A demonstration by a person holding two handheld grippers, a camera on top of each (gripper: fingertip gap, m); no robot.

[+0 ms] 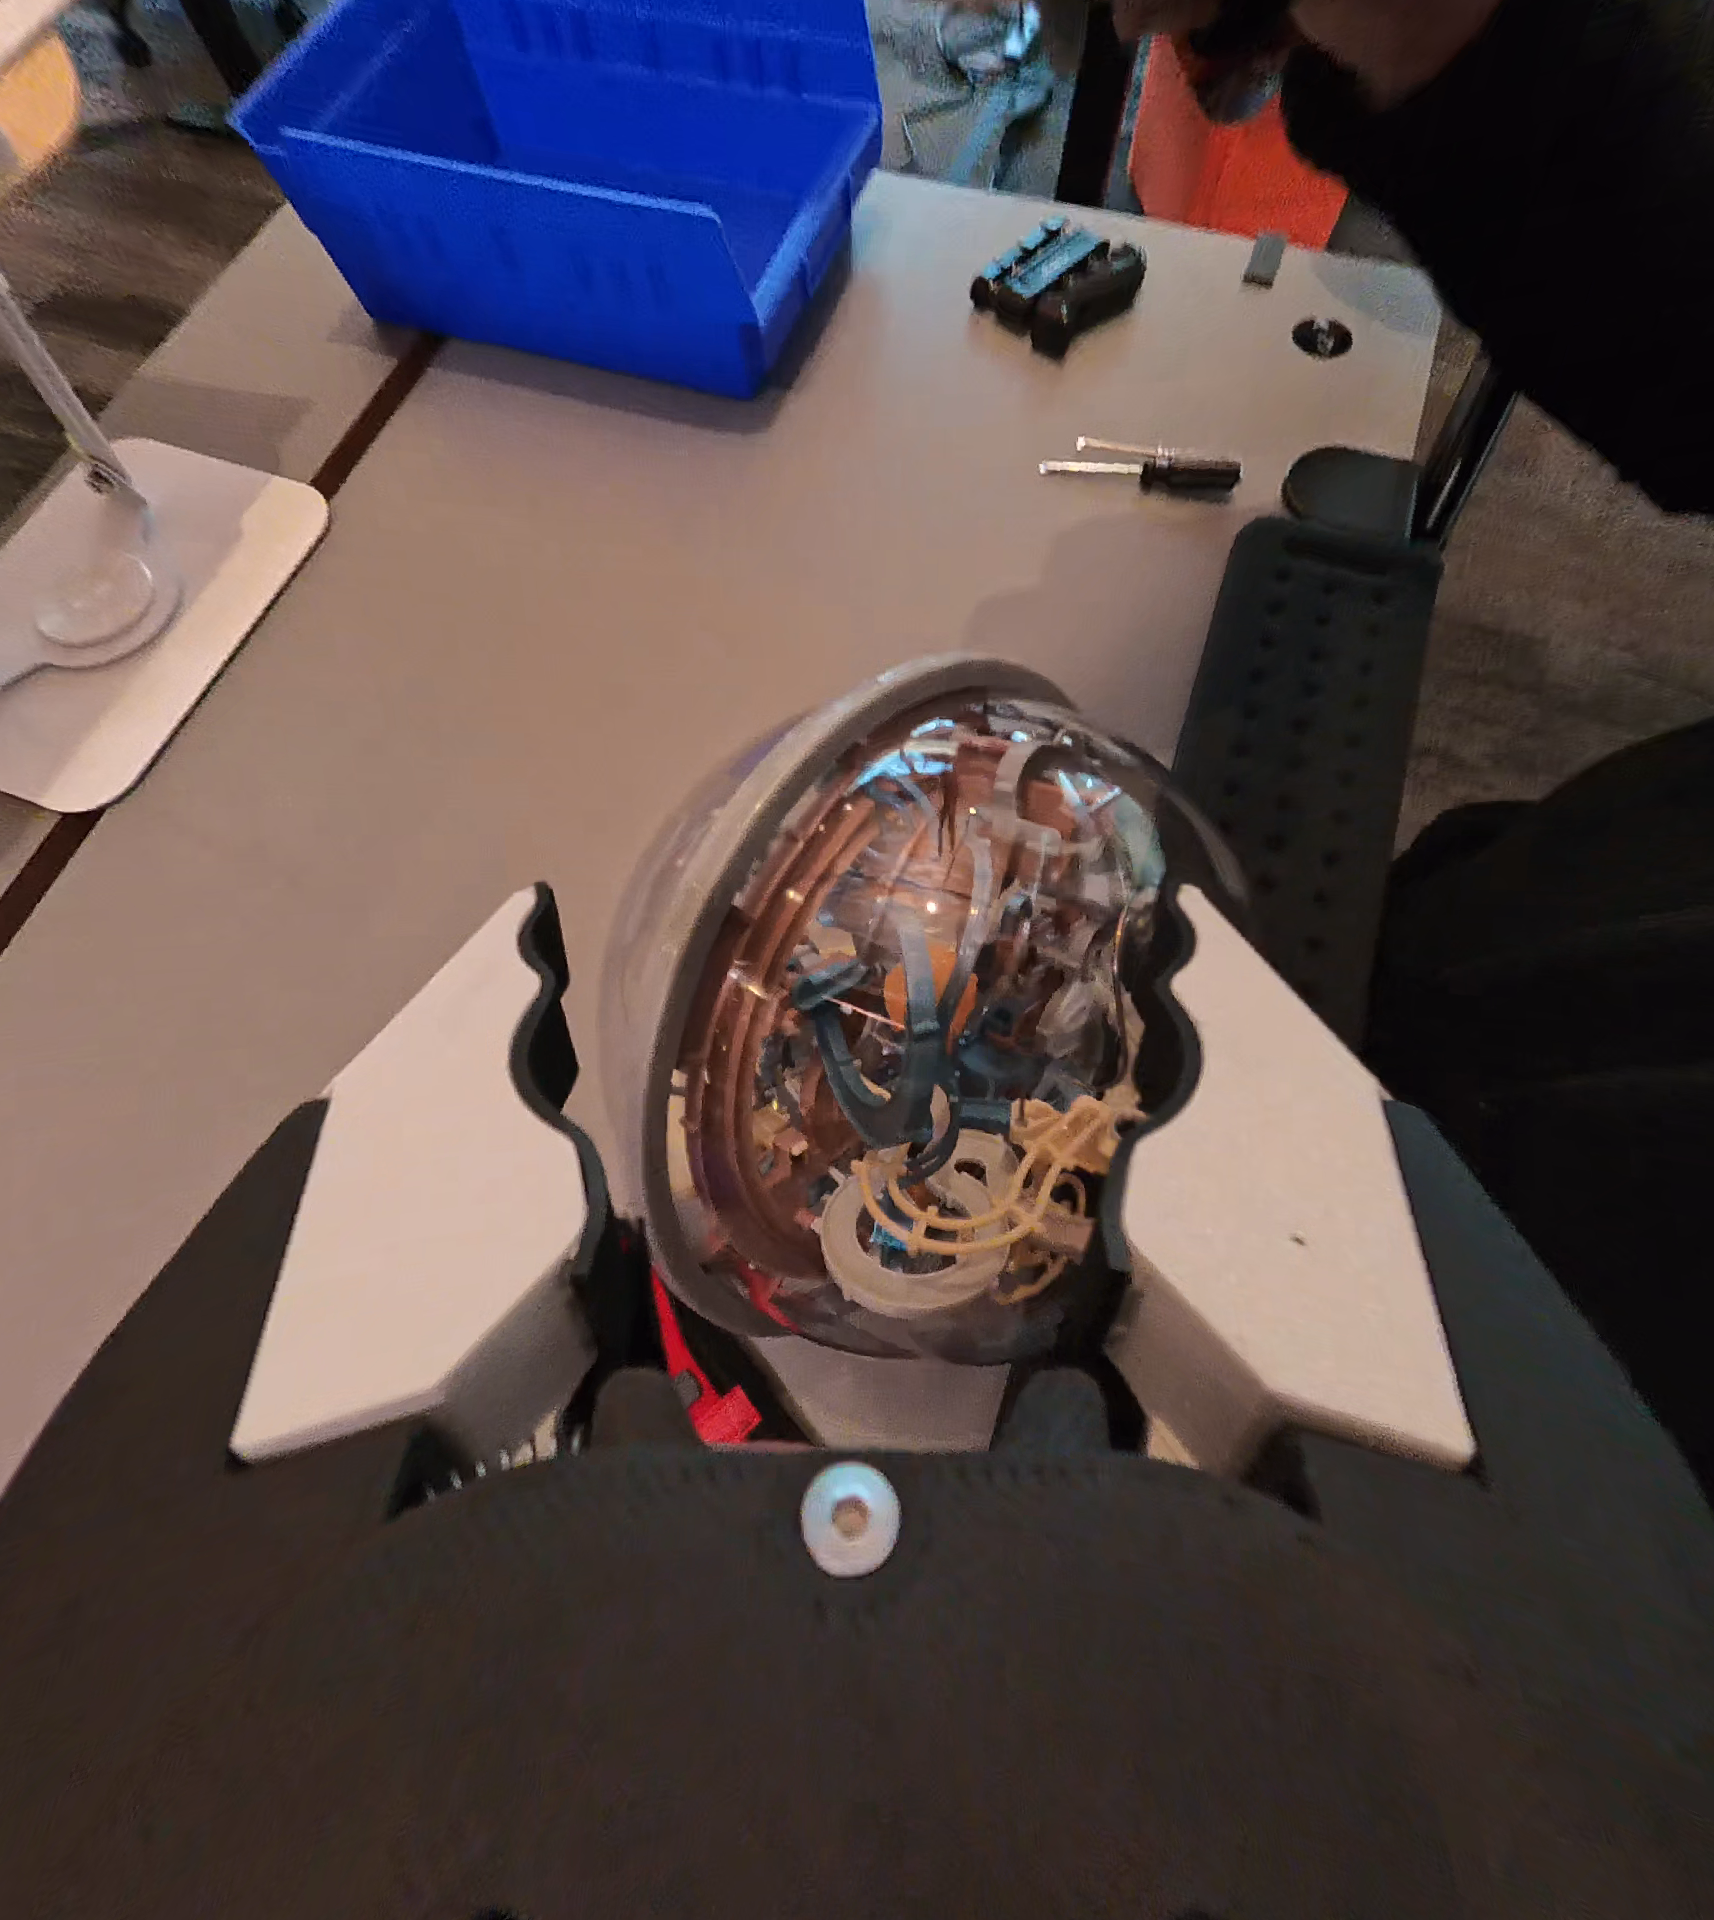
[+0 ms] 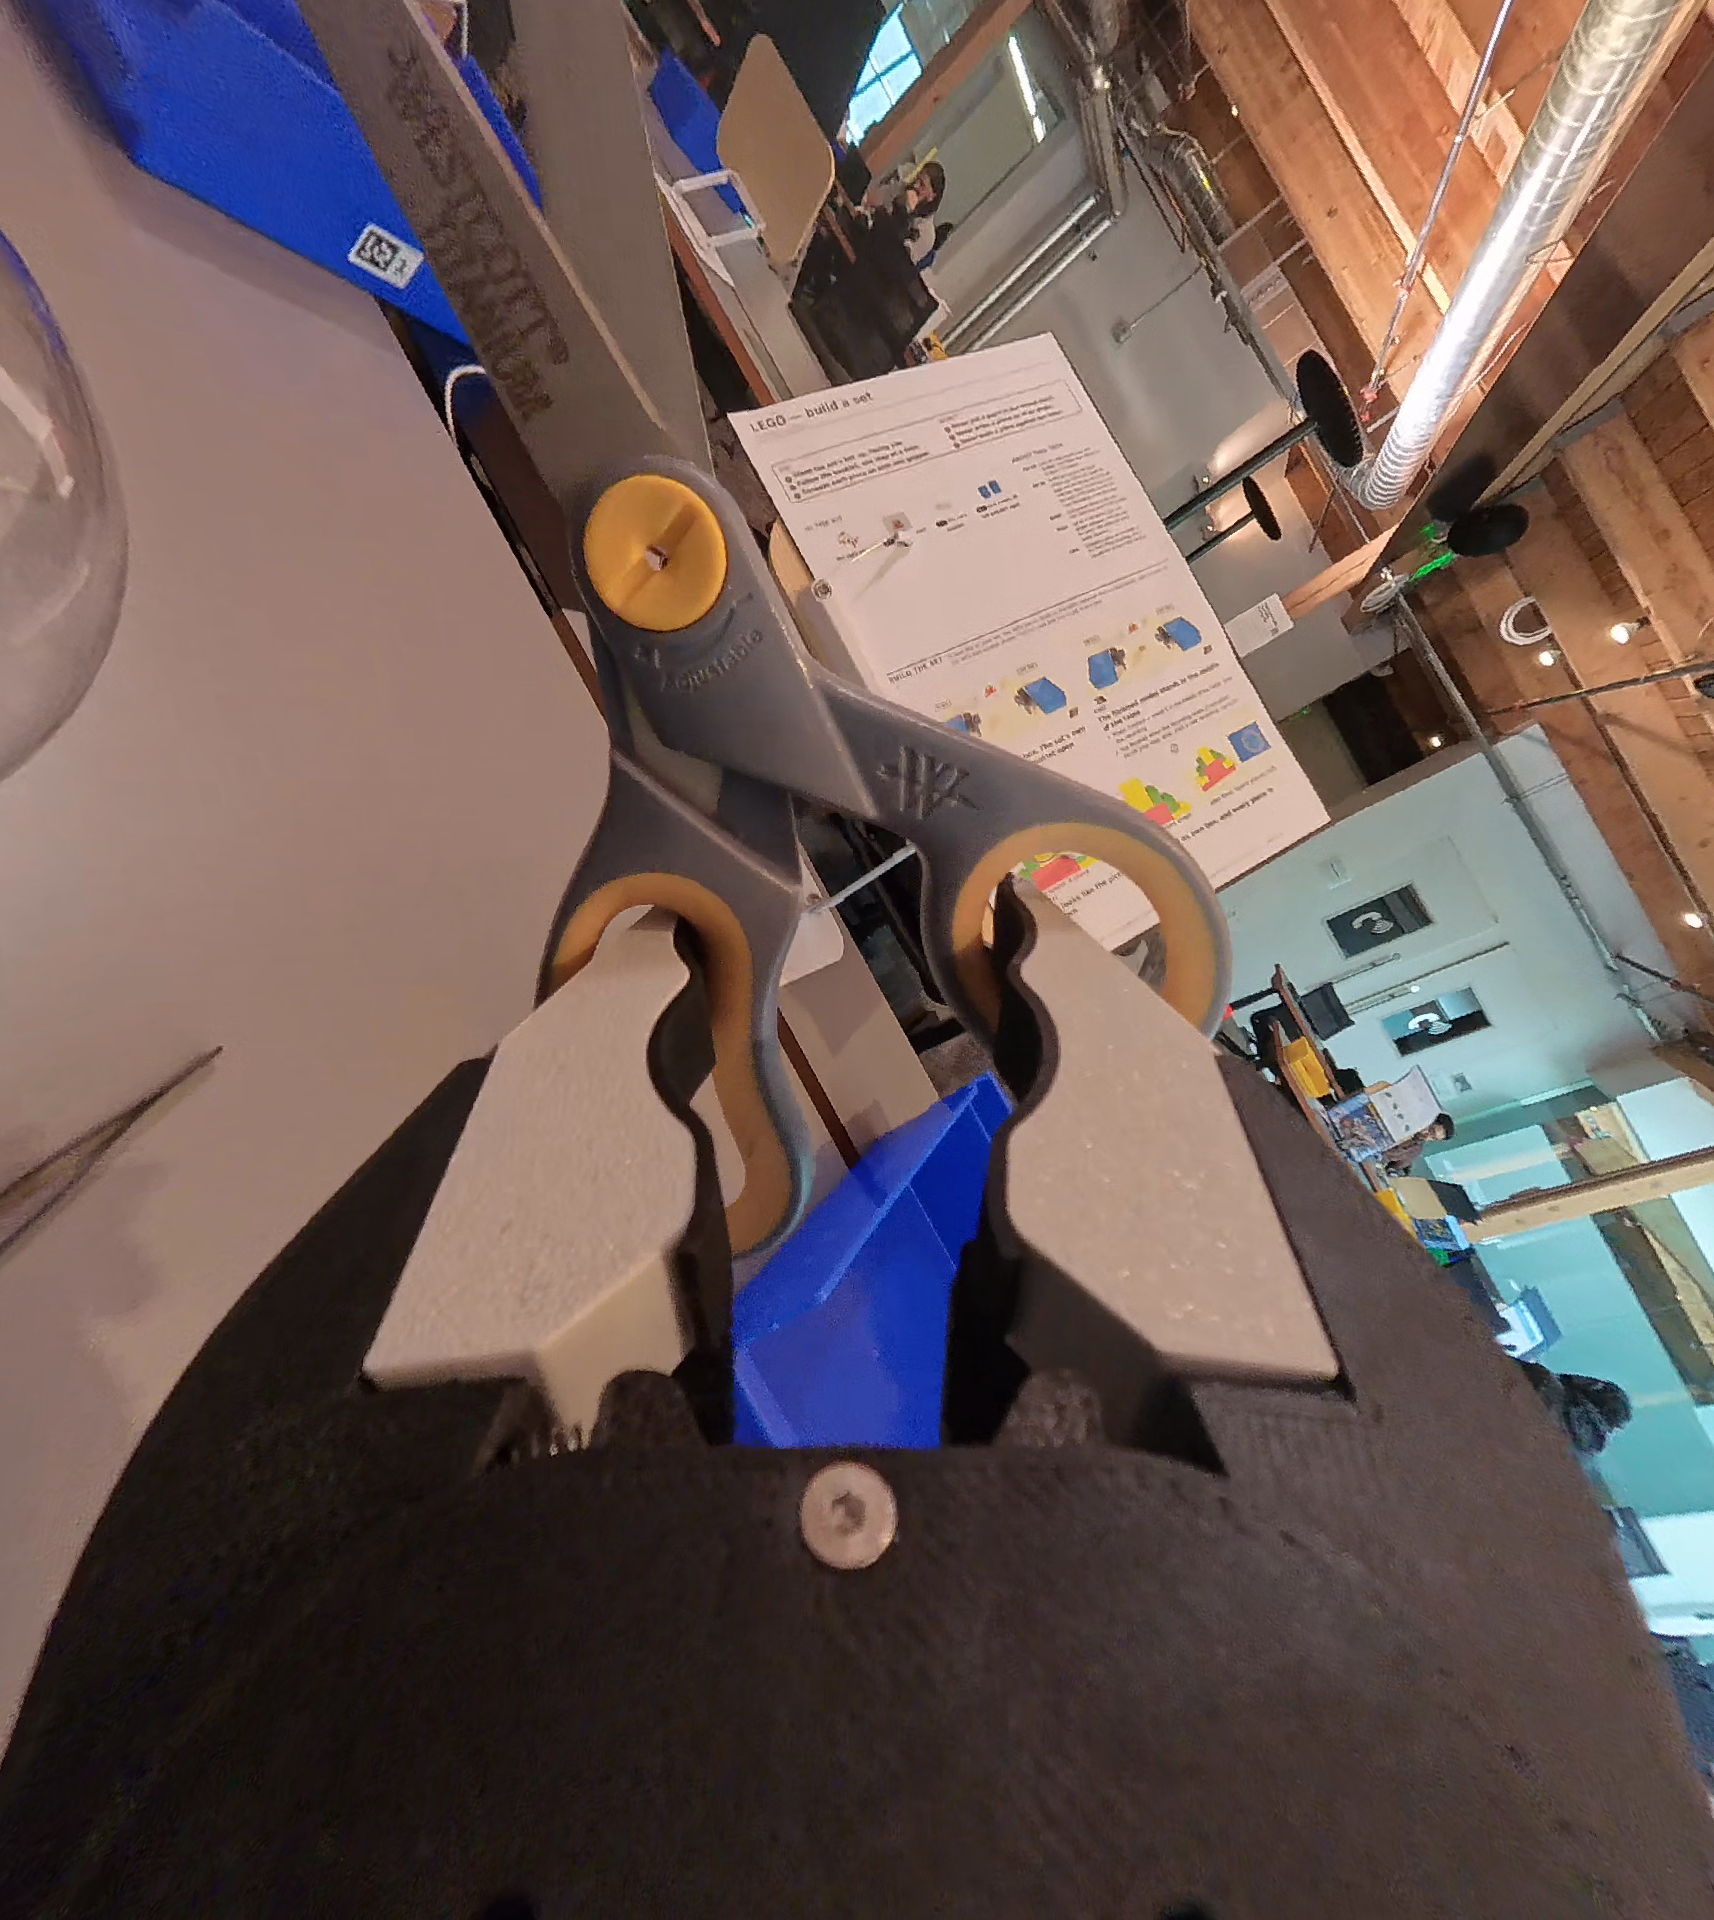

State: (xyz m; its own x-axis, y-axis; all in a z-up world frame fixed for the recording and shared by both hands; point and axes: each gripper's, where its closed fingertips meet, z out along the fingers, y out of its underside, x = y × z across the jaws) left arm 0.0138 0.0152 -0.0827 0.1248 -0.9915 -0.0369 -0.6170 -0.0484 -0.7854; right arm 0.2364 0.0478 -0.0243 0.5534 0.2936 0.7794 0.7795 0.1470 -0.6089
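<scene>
Grey desk (image 1: 541,582), blue bin (image 1: 562,197) far ahead: left hand-held gripper (image 1: 858,1023) spread wide, clasping clear maze ball (image 1: 894,1018); right hand-held gripper (image 2: 832,925), fingers parted inside handle loops, carries grey-yellow scissors (image 2: 666,644), blades slightly apart, forward.

Left gripper (image 1: 858,997) spread wide around its load; right gripper (image 2: 837,935) rolled sideways, its 2 fingers parted
</scene>
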